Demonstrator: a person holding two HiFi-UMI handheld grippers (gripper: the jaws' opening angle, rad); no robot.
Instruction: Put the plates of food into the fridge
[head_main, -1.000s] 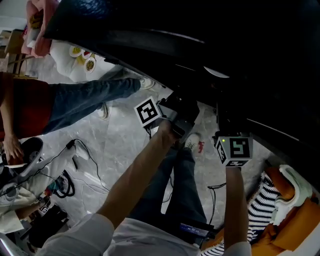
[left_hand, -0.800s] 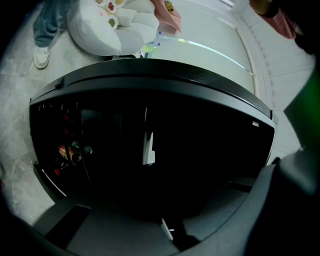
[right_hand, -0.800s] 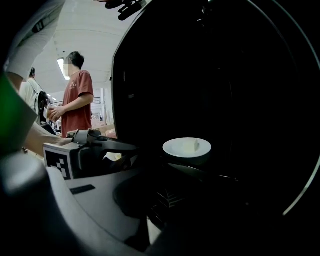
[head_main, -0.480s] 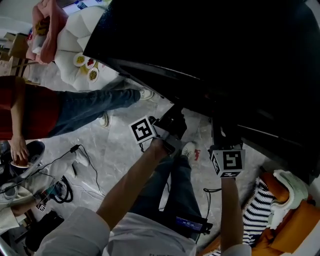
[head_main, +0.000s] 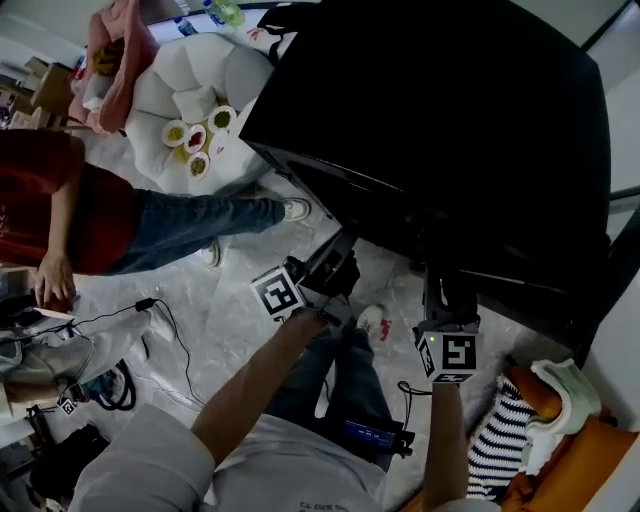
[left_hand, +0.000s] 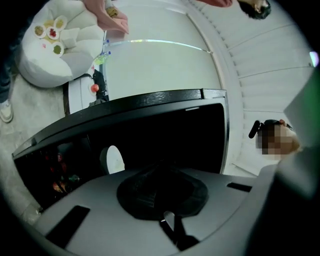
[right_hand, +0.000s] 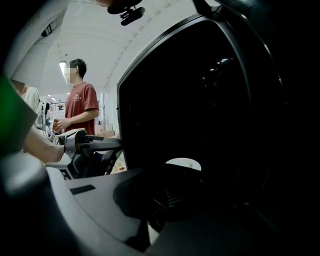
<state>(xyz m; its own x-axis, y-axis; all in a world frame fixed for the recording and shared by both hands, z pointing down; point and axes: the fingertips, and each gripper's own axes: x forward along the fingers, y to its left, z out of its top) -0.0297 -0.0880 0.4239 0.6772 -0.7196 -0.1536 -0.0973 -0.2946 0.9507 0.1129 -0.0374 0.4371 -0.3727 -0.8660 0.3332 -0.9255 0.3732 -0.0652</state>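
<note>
The fridge (head_main: 450, 150) is a big black box at the upper right of the head view. Several small plates of food (head_main: 195, 140) sit on a white cushioned seat (head_main: 240, 75) at the upper left, far from both grippers. My left gripper (head_main: 338, 262) points at the fridge's lower front, its jaws shut on nothing (left_hand: 162, 187). My right gripper (head_main: 443, 285) is beside it to the right, also against the dark front, and its jaws look shut and empty (right_hand: 165, 195). A white round shape (left_hand: 114, 159) (right_hand: 183, 163) shows in the dark just beyond both sets of tips.
A person in a red shirt and jeans (head_main: 120, 220) stands at the left, one leg stretched toward the fridge. Cables and gear (head_main: 90, 380) lie on the marble floor at the lower left. An orange seat with striped cloth (head_main: 540, 440) is at the lower right.
Both grippers have risen along the fridge front, and the left one has rolled. The head view has tilted up, bringing the whole fridge and the seat with plates into view.
</note>
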